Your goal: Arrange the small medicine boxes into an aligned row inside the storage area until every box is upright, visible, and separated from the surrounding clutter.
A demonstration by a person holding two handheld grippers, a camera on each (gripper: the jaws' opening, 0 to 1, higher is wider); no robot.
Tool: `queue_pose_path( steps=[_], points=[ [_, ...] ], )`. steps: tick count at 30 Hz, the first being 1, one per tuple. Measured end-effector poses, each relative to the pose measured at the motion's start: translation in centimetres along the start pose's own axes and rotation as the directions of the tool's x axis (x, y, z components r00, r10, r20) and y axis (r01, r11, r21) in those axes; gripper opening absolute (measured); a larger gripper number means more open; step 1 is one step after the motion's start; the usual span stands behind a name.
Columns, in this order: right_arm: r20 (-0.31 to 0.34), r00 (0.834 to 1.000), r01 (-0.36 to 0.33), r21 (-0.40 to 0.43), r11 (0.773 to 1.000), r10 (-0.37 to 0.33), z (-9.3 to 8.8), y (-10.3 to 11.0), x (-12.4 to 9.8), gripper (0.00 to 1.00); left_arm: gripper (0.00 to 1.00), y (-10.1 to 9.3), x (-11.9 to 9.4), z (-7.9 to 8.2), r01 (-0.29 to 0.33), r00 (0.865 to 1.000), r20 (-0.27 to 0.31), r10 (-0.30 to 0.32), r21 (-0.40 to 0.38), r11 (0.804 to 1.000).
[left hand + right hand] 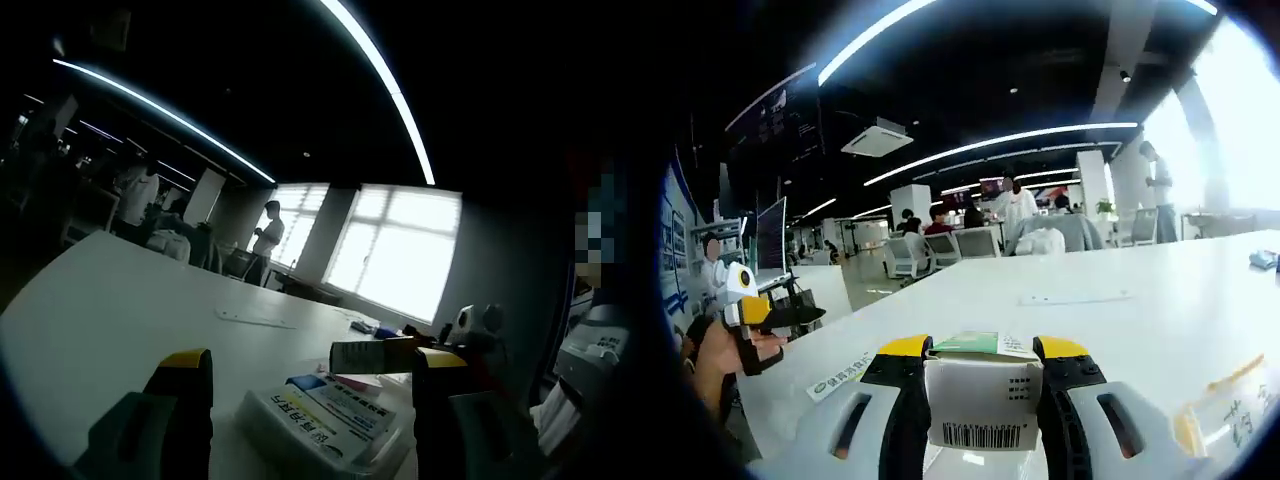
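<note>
Right gripper (983, 392): yellow-tipped jaws clamp a small white cardboard box (983, 400), barcode facing the camera, green top, held level above the smooth white worktop (1120, 290). Left gripper (312, 390): jaws stand wide apart, holding nothing, low over a flat glossy printed pack (322, 415) lying on the worktop. Far left in the right gripper view, a hand (715, 362) grips the other tool's handle.

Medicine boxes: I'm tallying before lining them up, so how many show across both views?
3. One white box with a barcode is clamped in the right gripper. One flat box lies between the left gripper's jaws, another behind. More may be hidden.
</note>
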State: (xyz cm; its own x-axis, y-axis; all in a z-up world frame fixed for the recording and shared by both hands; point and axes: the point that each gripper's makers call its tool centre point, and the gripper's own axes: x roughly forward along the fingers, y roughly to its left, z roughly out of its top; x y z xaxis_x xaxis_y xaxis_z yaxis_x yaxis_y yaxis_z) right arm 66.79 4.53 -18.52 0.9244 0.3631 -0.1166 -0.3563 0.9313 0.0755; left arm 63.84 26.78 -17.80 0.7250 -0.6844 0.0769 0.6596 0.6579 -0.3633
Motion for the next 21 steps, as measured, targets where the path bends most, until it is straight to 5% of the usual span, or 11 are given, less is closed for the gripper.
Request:
queue_pose_path(
  steps=[5,15,21],
  points=[
    [-0.025,0.999,0.026,-0.077,0.997,-0.028,-1.2,0.9,0.8,0.38,0.82,0.2,-0.6,-0.2,-0.004,1.0,-0.002,0.004,-0.004,1.0],
    [-0.099,0.993,0.057,-0.083,0.995,-0.065,-4.2,0.9,1.9,0.38,0.82,0.5,-1.6,-0.1,-0.014,1.0,-0.003,0.014,-0.005,1.0],
    [-0.113,0.993,-0.036,-0.151,0.988,0.019,-4.3,1.9,2.0,0.4,0.82,0.8,-1.6,-0.1,-0.016,1.0,0.003,0.016,-0.011,1.0]
  ],
)
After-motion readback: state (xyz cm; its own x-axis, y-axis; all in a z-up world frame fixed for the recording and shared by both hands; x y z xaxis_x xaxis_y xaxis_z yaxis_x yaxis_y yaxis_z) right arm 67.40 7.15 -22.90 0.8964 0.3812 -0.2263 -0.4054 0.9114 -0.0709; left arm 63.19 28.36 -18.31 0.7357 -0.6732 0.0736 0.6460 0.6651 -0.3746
